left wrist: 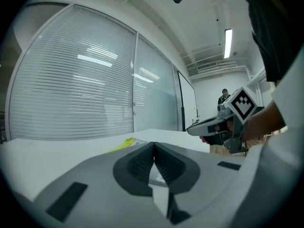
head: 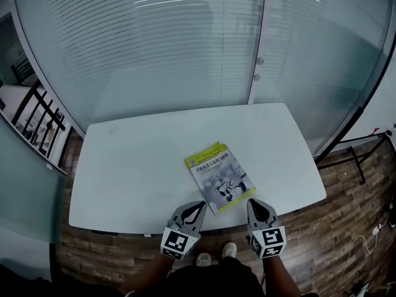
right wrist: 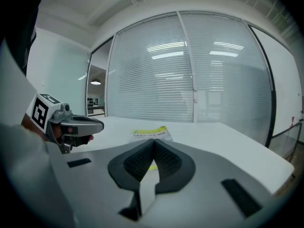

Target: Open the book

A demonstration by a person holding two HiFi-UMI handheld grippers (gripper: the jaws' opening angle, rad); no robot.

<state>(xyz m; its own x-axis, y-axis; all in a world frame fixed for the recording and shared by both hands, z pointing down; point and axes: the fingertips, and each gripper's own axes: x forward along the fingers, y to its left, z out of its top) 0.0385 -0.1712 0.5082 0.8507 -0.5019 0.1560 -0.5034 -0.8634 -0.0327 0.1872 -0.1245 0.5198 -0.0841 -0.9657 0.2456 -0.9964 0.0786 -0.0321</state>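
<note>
A closed book (head: 219,177) with a yellow-green and grey cover lies flat near the front edge of the white table (head: 142,172). My left gripper (head: 199,205) hovers at the table's front edge, just left of the book's near corner, jaws shut and empty. My right gripper (head: 252,203) is shut too, just right of that corner, holding nothing. In the left gripper view the book (left wrist: 126,143) shows as a yellow edge beyond my shut left gripper (left wrist: 153,146). The book (right wrist: 149,133) lies straight ahead of my shut right gripper (right wrist: 153,143) in the right gripper view.
Frosted glass walls with blinds (head: 185,48) stand behind the table. A dark rack (head: 37,119) stands at the left, and a metal stand (head: 362,153) at the right on the wooden floor. The person's shoes (head: 216,255) show below the table edge.
</note>
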